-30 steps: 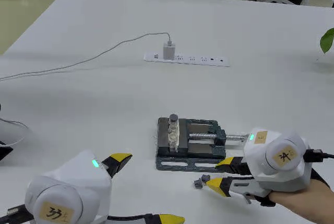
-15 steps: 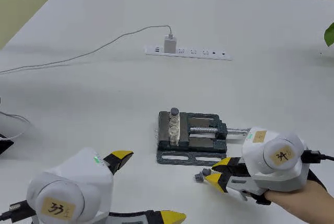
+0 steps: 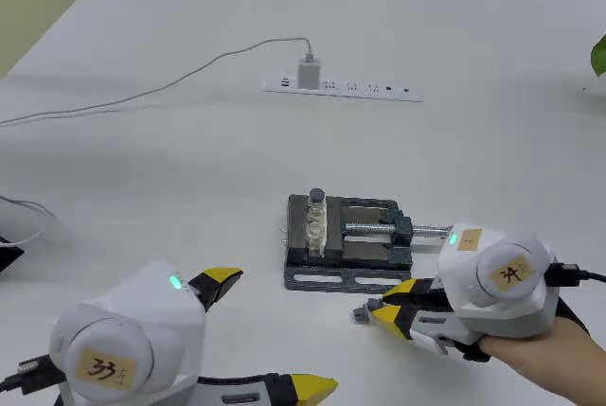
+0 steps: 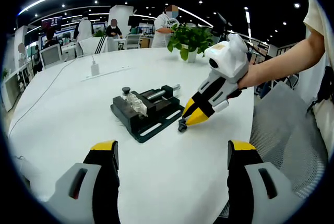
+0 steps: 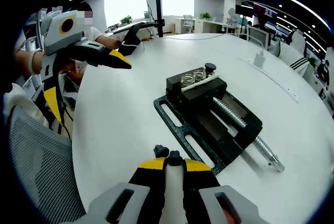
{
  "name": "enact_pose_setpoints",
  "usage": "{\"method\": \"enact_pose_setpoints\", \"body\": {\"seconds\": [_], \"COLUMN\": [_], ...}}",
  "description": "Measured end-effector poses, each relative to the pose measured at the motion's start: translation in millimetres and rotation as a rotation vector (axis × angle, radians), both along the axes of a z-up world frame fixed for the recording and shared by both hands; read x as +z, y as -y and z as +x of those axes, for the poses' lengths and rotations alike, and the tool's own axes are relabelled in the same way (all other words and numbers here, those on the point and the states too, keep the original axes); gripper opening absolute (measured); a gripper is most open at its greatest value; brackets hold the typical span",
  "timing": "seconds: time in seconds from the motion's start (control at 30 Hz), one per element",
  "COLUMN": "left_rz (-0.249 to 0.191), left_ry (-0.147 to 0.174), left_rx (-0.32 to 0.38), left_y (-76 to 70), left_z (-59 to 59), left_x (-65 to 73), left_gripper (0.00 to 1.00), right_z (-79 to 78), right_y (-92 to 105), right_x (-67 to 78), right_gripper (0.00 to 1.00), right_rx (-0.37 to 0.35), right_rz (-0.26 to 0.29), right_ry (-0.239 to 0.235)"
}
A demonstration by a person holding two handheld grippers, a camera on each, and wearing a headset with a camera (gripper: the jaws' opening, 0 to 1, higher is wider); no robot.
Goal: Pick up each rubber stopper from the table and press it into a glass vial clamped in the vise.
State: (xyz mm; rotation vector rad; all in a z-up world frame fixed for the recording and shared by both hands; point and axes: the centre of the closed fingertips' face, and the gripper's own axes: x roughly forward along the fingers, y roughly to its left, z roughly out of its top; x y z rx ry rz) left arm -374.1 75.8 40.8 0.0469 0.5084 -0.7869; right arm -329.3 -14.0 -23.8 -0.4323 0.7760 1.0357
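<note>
Right gripper [image 3: 383,308], lower right: jaws pinched on rubber stopper [image 5: 174,156], low over the table. Left gripper [image 4: 172,146], lower left: jaws spread, empty. Handling: lift clear, centre over open vial [image 5: 187,79] in vise [image 3: 369,251], mid-frame, and press squarely.

Right gripper [image 5: 170,164] in the near foreground, jaws closed on a dark stopper [image 5: 174,156]. A second stopper [image 5: 160,151] lies just beside it on the white table [image 5: 125,114]. Beyond, the vise [image 5: 224,122] clamps glass vials [image 5: 192,79], with the end one capped. Far left is the left gripper [image 5: 91,88], jaws spread.
</note>
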Motion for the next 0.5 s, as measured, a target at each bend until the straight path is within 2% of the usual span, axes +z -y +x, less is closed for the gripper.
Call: {"method": "enact_pose_setpoints", "body": {"seconds": [0.17, 0.27, 0.37, 0.43, 0.5], "left_rz": [0.016, 0.036, 0.059, 0.067, 0.083], "left_ry": [0.007, 0.026, 0.049, 0.063, 0.086], "left_rx": [-0.022, -0.045, -0.078, -0.096, -0.125], "left_y": [2.4, 4.0, 8.2, 10.9, 14.5], "left_z": [0.7, 2.5, 6.4, 9.0, 12.0], "left_x": [-1.0, 0.5, 4.0, 7.2, 10.8], "left_gripper": [0.84, 0.79, 0.77, 0.74, 0.71], "right_z": [-0.4, -0.7, -4.7, -6.9, -12.0], "right_y": [1.5, 4.2, 4.3, 4.6, 5.1], "right_x": [6.3, 16.1, 30.7, 38.3, 45.5], "right_gripper": [0.07, 0.07, 0.07, 0.07, 0.07], "right_rx": [0.025, 0.091, 0.147, 0.167, 0.174], "right_rz": [-0.013, -0.051, -0.061, -0.066, -0.065], "right_ry": [0.004, 0.042, 0.043, 0.03, -0.023]}}
